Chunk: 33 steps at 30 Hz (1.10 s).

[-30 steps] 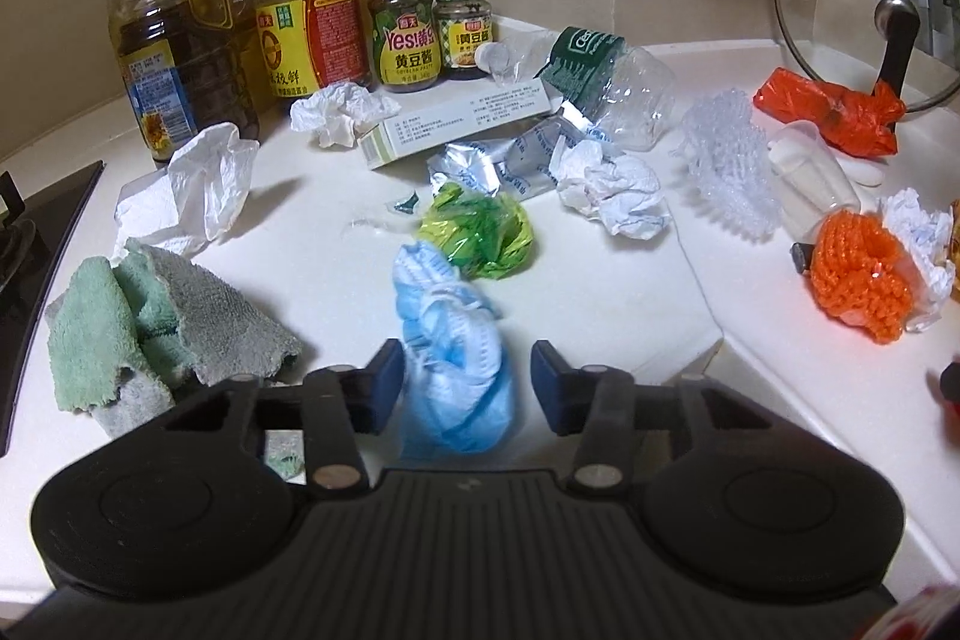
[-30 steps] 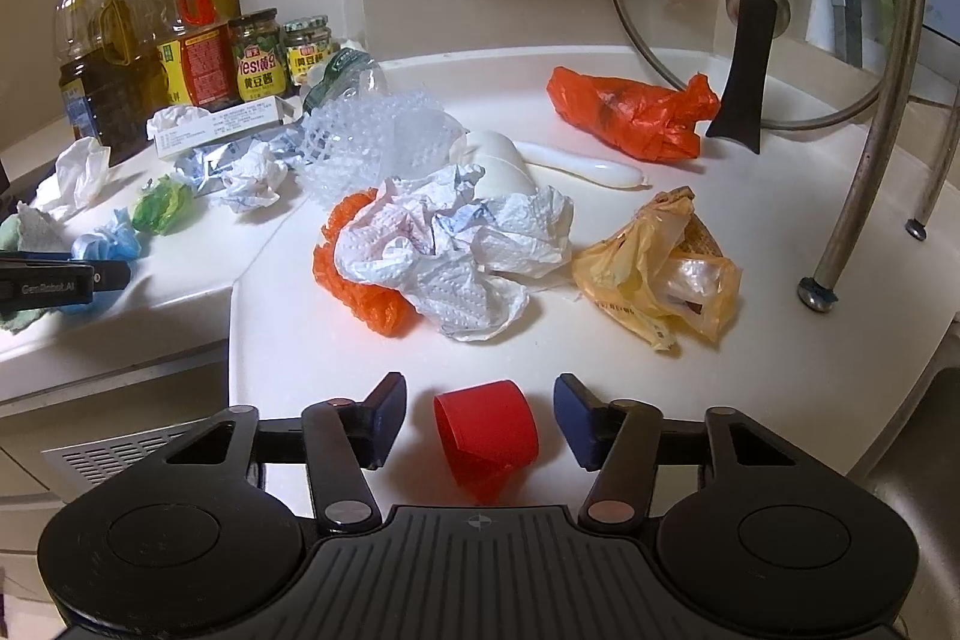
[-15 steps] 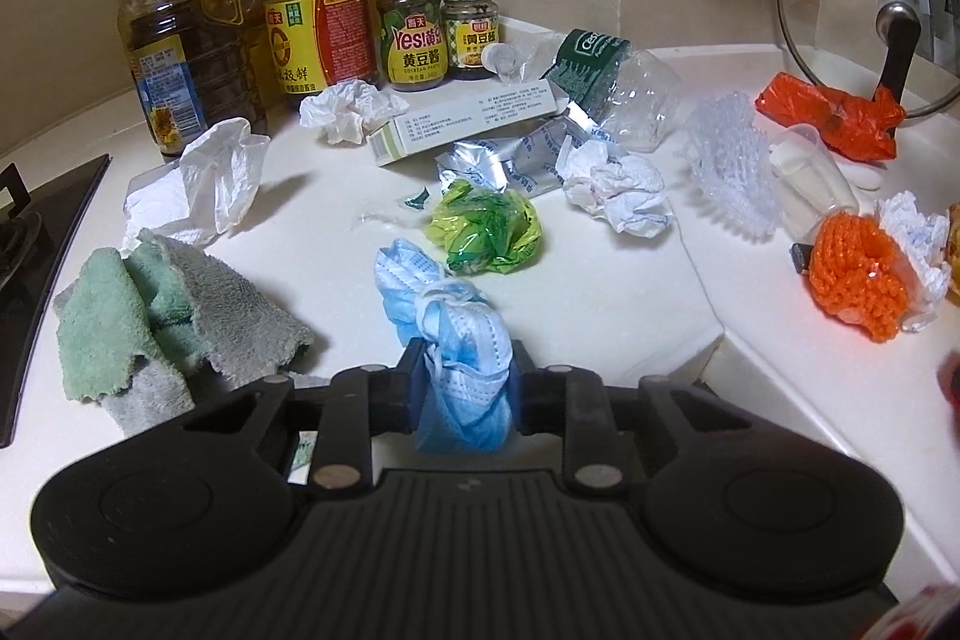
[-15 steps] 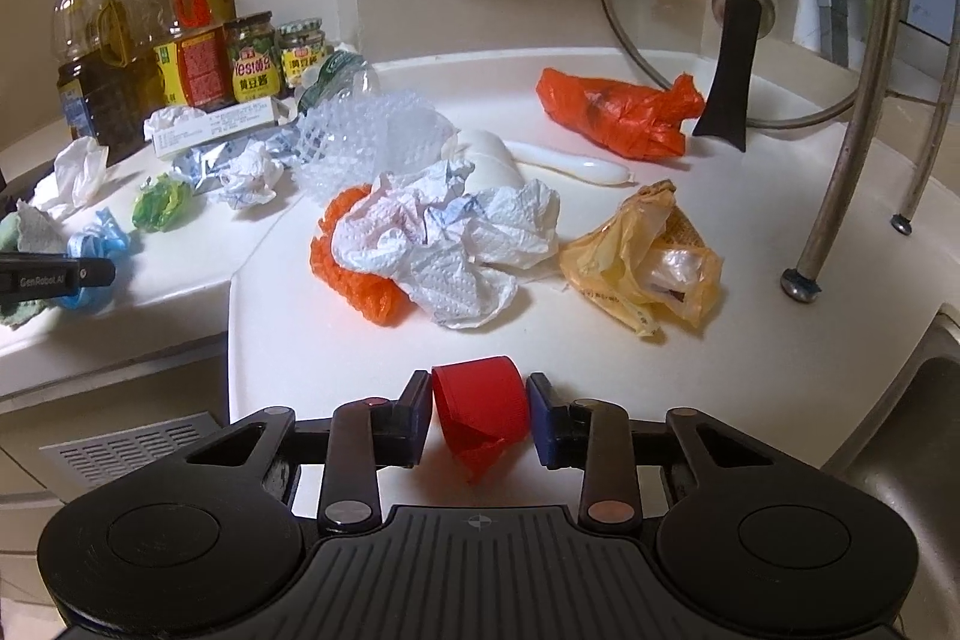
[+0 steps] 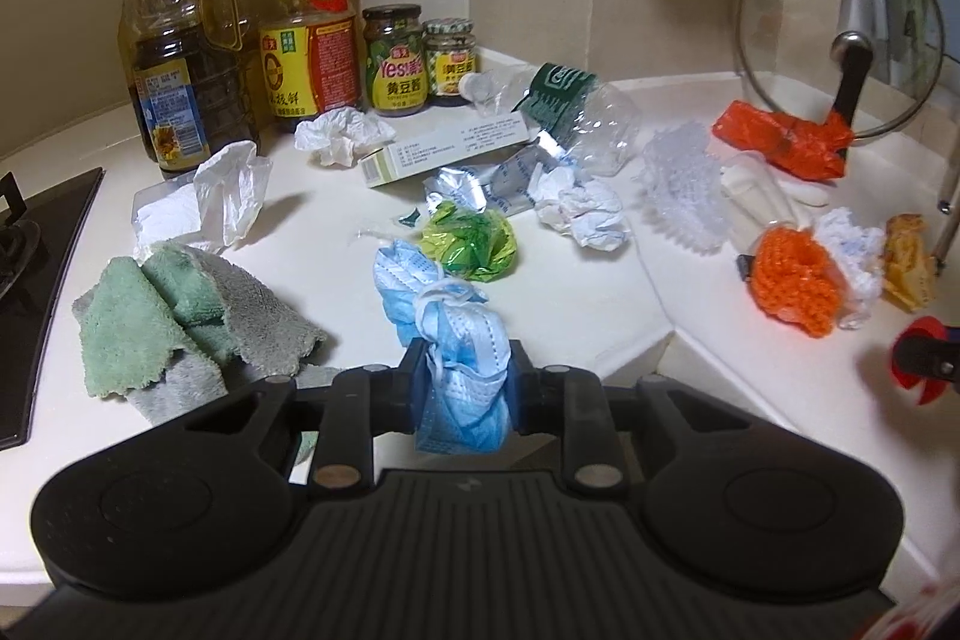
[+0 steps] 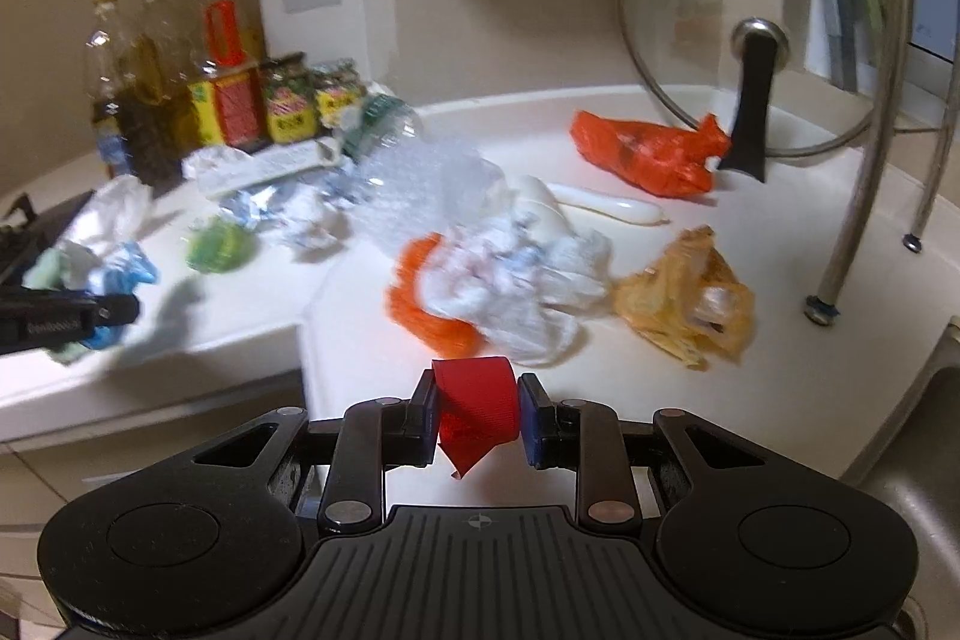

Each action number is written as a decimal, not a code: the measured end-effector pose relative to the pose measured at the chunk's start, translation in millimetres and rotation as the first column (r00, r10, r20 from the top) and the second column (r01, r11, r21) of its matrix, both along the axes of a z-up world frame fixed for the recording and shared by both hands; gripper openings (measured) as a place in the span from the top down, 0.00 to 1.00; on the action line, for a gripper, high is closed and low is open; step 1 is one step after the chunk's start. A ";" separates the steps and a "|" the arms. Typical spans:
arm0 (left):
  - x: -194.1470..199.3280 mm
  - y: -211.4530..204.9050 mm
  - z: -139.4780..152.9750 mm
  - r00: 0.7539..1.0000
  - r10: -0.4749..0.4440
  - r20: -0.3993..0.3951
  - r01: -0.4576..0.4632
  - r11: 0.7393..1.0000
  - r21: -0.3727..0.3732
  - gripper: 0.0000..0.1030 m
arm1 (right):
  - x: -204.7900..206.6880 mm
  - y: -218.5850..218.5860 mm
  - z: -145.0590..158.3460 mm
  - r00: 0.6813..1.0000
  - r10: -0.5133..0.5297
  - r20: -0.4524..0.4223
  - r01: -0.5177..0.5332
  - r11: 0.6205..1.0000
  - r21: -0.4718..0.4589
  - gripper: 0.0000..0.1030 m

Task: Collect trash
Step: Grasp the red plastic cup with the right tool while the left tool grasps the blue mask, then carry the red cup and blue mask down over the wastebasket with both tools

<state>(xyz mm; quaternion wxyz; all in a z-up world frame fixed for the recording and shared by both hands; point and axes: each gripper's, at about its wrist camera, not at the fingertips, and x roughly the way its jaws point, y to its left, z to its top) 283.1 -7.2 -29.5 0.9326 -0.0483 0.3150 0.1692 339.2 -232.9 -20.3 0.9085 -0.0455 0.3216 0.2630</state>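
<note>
My left gripper (image 5: 462,376) is shut on a crumpled blue face mask (image 5: 447,316) and holds it just above the white counter (image 5: 312,232). My right gripper (image 6: 475,400) is shut on a red ribbon piece (image 6: 477,409), lifted off the counter; it also shows at the right edge of the left wrist view (image 5: 921,361). Loose trash lies on the counter: a green wrapper (image 5: 471,244), crumpled white paper (image 5: 582,211), an orange net (image 5: 792,283), white tissue (image 6: 516,274), a yellow bag (image 6: 690,301), an orange bag (image 6: 645,151), bubble wrap (image 5: 681,187).
Oil bottles (image 5: 180,58) and sauce jars (image 5: 396,61) stand at the back left. A green-grey cloth (image 5: 174,322) lies left, beside a black stove (image 5: 36,244). A glass lid (image 6: 753,46) leans at the back right by a metal rack leg (image 6: 852,214). A sink edge (image 6: 924,436) is at right.
Both grippers closed on their items, the left on the blue mask and the right on the red ribbon, then lifted them up off the counter.
</note>
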 end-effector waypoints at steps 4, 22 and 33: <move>-14.3 -2.0 2.2 0.999 -0.052 0.009 0.052 0.998 -0.018 0.78 | -15.4 16.2 6.8 0.998 0.068 0.003 -0.068 0.997 0.026 0.74; -85.8 -9.0 -23.6 0.952 -0.304 -0.047 0.298 0.948 -0.109 0.78 | -75.4 77.1 -29.8 0.925 0.375 -0.060 -0.380 0.917 -0.124 0.74; -84.9 3.3 -85.0 0.906 -0.389 -0.167 0.355 0.913 -0.202 0.78 | -85.0 101.7 -94.9 0.880 0.422 -0.218 -0.463 0.866 -0.191 0.74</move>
